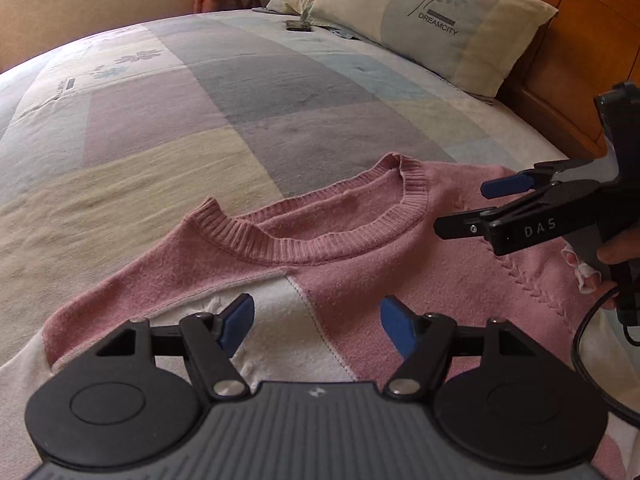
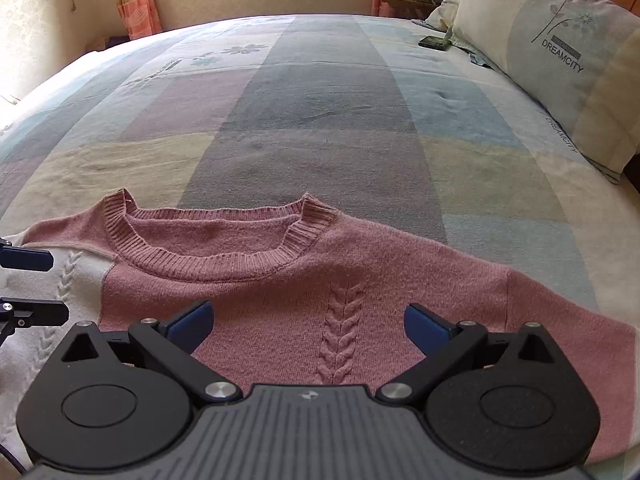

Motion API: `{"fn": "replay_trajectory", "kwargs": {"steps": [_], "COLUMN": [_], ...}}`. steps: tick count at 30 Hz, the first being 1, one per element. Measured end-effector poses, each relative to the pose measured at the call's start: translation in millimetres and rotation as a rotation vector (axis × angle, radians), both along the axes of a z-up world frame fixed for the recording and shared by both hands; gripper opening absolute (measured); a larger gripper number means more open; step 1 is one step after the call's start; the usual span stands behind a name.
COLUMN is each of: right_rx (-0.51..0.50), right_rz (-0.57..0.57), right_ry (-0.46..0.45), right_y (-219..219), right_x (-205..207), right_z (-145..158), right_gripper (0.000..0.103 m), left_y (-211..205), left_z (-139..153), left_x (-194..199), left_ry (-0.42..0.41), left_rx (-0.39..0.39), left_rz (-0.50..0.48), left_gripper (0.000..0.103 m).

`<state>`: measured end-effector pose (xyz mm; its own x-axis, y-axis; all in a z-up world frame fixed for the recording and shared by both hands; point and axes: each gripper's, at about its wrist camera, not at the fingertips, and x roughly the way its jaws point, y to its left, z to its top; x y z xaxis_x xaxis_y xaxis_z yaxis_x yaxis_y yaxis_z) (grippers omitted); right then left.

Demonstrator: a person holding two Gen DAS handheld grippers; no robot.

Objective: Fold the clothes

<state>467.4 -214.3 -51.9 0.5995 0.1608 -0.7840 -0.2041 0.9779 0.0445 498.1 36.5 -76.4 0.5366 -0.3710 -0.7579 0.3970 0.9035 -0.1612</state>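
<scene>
A pink and white knit sweater [image 1: 360, 276] lies flat on the bed with its ribbed collar facing away from me; it also shows in the right wrist view [image 2: 280, 280]. My left gripper [image 1: 316, 326] is open and empty, hovering over the sweater's white chest panel near the pink seam. My right gripper [image 2: 308, 324] is open and empty above the pink chest by the cable braid. In the left wrist view the right gripper [image 1: 468, 208] shows from the side, jaws apart, above the sweater's right shoulder. The left gripper's fingertips [image 2: 32, 260] show at the right wrist view's left edge.
The bed has a patchwork pastel bedspread [image 2: 320, 120]. Pillows [image 1: 432, 20] lean on the wooden headboard [image 1: 580, 60] at the right. A small dark object [image 2: 435, 42] lies near the pillows. Curtains [image 2: 132, 0] and a wall stand beyond the bed.
</scene>
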Motion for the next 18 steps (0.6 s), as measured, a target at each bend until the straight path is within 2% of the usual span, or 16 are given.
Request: {"fn": "replay_trajectory", "kwargs": {"steps": [2, 4, 5, 7, 10, 11, 14, 18], "right_rx": [-0.004, -0.015, -0.017, -0.007, 0.02, 0.028, 0.078, 0.104], "right_rz": [0.04, 0.07, 0.087, 0.109, 0.091, 0.082, 0.098, 0.082], "right_ry": [0.022, 0.037, 0.015, -0.018, 0.018, 0.034, 0.05, 0.061], "right_y": [4.3, 9.8, 11.7, 13.4, 11.0, 9.6, -2.6, -31.1], "right_x": [18.1, 31.5, 35.0, 43.2, 54.7, 56.5, 36.5, -12.7], "right_z": [-15.4, -29.9, -31.7, -31.3, -25.2, -22.2, -1.5, 19.1], "right_gripper": [0.103, 0.103, 0.103, 0.103, 0.103, 0.103, 0.103, 0.103], "left_y": [-8.7, -7.9, -7.0, 2.6, 17.8, 22.3, 35.7, 42.8], "left_z": [-14.7, -16.7, -15.5, -14.8, -8.6, -2.8, 14.3, 12.1], "left_x": [10.7, 17.5, 24.7, 43.0, 60.4, 56.9, 46.7, 41.6], "left_ry": [0.012, -0.053, -0.068, -0.03, 0.011, 0.005, -0.012, 0.039], "left_rx": [0.035, 0.035, 0.051, 0.007, -0.043, -0.049, -0.067, -0.088], "left_rz": [0.022, 0.036, 0.063, 0.136, 0.249, 0.256, 0.274, 0.219], "left_gripper": [0.071, 0.072, 0.074, 0.075, 0.074, 0.073, 0.074, 0.075]}}
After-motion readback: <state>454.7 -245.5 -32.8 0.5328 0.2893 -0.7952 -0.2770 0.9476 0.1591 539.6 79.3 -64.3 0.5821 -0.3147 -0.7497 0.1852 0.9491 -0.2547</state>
